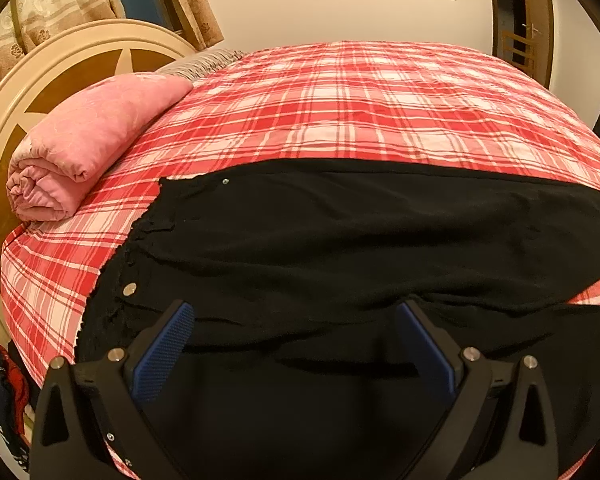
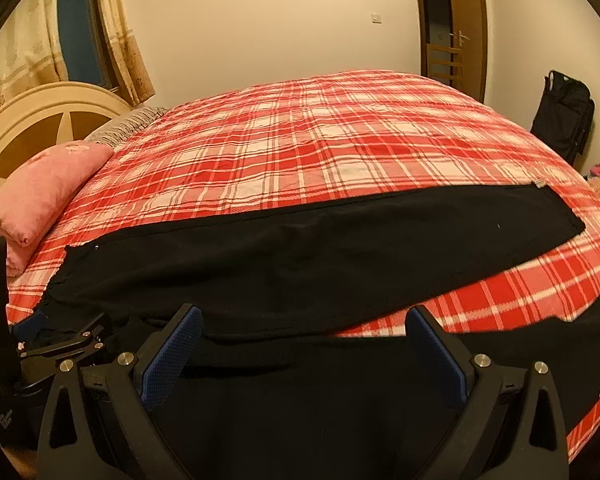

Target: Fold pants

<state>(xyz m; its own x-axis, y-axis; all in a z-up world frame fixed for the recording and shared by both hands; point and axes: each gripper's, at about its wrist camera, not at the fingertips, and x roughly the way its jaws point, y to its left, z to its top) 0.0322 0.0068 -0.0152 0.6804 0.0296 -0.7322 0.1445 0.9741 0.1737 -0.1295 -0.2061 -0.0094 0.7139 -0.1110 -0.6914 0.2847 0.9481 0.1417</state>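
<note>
Black pants [image 1: 340,232] lie spread flat on the red plaid bed [image 1: 340,100], waistband with a metal button [image 1: 129,289] at the left, legs running right. In the right wrist view the pants [image 2: 300,248] show two legs splitting apart at the right, plaid sheet between them. My left gripper [image 1: 294,316] is open, low over the near leg by the waist, holding nothing. My right gripper [image 2: 304,320] is open over the near leg by the crotch. The left gripper [image 2: 60,344] shows at the left edge there.
A rolled pink quilt [image 1: 84,148] lies by the round cream headboard [image 1: 60,60]. A striped pillow [image 1: 200,64] sits behind it. A black bag [image 2: 564,108] stands by the far wall near a door [image 2: 456,24]. Clothes [image 1: 0,392] hang off the bed's left edge.
</note>
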